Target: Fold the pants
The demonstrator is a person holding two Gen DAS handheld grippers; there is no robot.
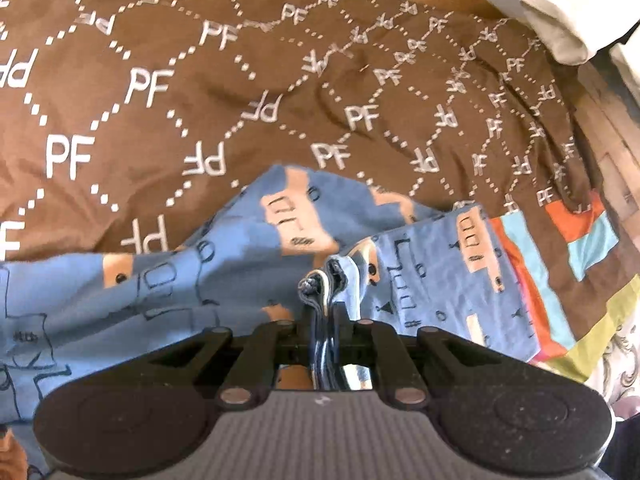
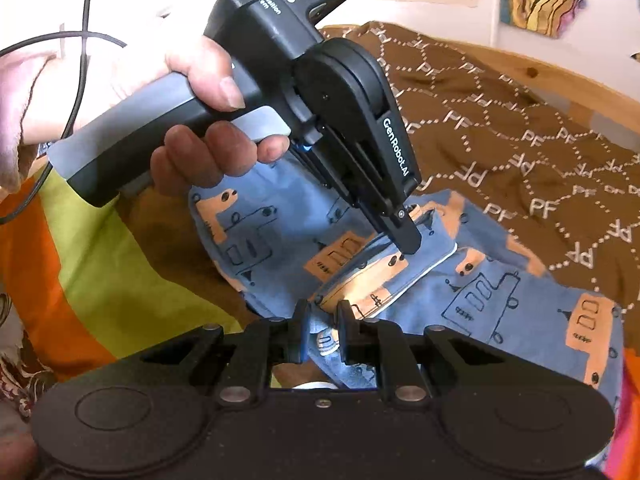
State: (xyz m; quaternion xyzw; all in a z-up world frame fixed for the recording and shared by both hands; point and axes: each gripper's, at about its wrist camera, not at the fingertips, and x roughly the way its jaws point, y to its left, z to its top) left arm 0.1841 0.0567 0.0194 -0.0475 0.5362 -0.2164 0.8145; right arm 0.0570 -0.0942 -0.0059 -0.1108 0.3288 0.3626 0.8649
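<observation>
Left gripper (image 1: 322,312), right gripper (image 2: 323,332) both clamped on bunched blue pants (image 1: 432,264), orange building print.

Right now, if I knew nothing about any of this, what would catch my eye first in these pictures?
Probably the blue pants printed with orange vehicles, lying rumpled on a brown bedspread covered in white PF letters. Next, two black pincer tools are clamped on the pants' edge: the left gripper, held in a person's hand, comes down from above in the right wrist view, while the right gripper pinches a fold at the bottom of that view.
</observation>
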